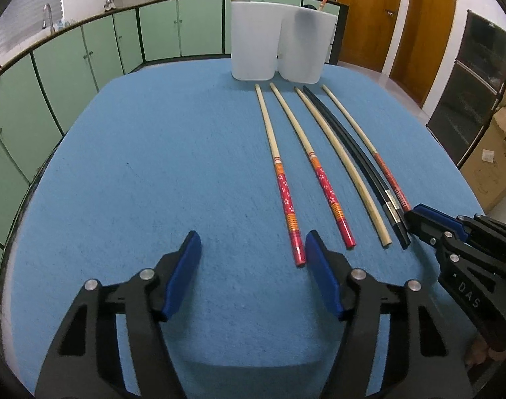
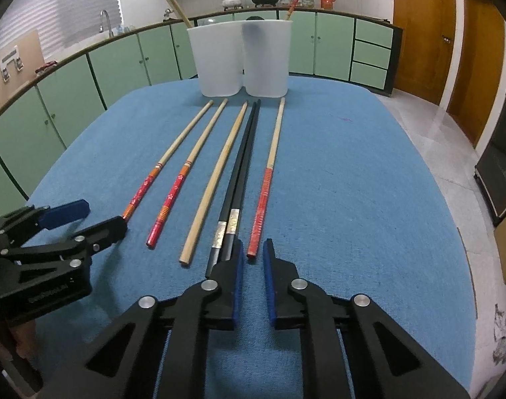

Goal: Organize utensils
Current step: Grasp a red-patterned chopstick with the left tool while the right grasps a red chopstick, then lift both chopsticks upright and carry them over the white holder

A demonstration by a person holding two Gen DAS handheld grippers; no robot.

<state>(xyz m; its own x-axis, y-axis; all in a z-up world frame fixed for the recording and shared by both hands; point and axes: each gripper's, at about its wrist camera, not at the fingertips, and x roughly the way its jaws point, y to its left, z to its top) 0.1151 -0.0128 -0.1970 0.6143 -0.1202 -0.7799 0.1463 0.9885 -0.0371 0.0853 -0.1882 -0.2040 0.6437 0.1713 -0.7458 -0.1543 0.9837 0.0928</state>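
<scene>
Several chopsticks lie side by side on the blue table mat (image 1: 153, 166): two with red flowered handles (image 1: 287, 196) (image 2: 143, 191), a plain bamboo one (image 2: 216, 179), a black pair (image 2: 241, 169) and one with a red handle (image 2: 264, 196). Two white tubs (image 1: 253, 43) (image 2: 267, 58) stand at the far edge, each holding one chopstick. My left gripper (image 1: 253, 247) is open and empty, just left of the flowered handles' near ends. My right gripper (image 2: 254, 249) is narrowly open, empty, just behind the near end of the red-handled chopstick.
Green kitchen cabinets (image 1: 70, 63) curve around the left and back. Wooden doors (image 2: 452, 40) and a dark glass cabinet (image 1: 479, 83) stand to the right. A cardboard box (image 1: 495, 163) sits on the floor by the table's right edge.
</scene>
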